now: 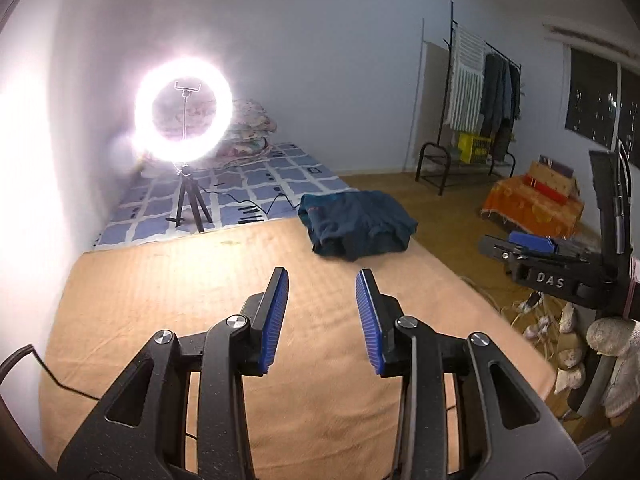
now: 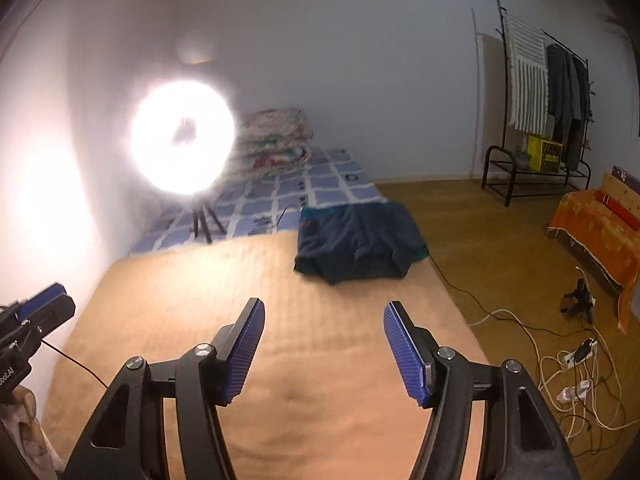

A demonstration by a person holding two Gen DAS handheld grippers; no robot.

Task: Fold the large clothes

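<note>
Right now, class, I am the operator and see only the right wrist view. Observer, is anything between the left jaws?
Observer: No. The left gripper has its jaws apart over the blanket, with nothing between them.
Operator: The ring light is pure glare here. Is anything inside it?
Observer: A small clamp on a thin stem sits inside the ring light; it looks empty.
Operator: What lies beyond my right edge?
Observer: A dark window on the side wall.
</note>
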